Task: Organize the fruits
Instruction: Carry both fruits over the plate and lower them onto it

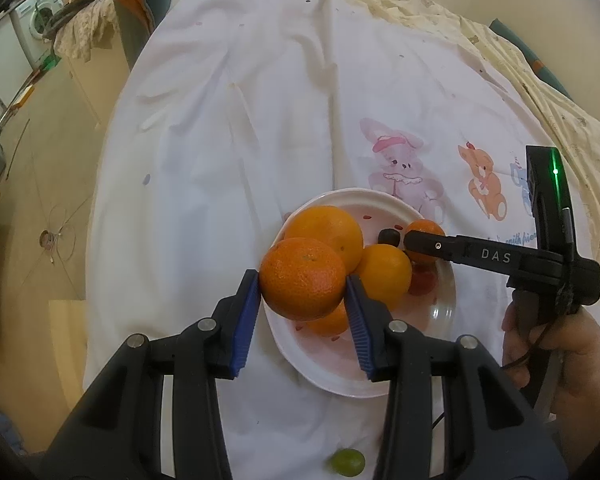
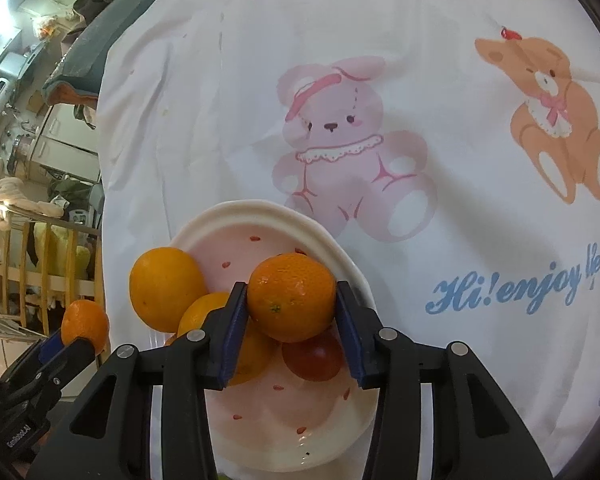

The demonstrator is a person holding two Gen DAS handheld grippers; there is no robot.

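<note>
My left gripper (image 1: 302, 280) is clamped on a mandarin (image 1: 303, 279) above the pink bowl (image 1: 440, 320); my right gripper (image 2: 291, 298) clamps another mandarin (image 2: 291, 295) over it. Most fruit sits inside, but one green grape (image 1: 348, 461) lies on the bedsheet (image 1: 228, 152).

Right gripper (image 2: 291, 305) fingers (image 2: 350, 330) clamp mandarin (image 2: 291, 296) above plate (image 2: 260, 210).

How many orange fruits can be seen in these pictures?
5. One orange in the left gripper, another in the right gripper, three in the plate: large one behind, one beside, one partly hidden underneath. More may hide.
</note>
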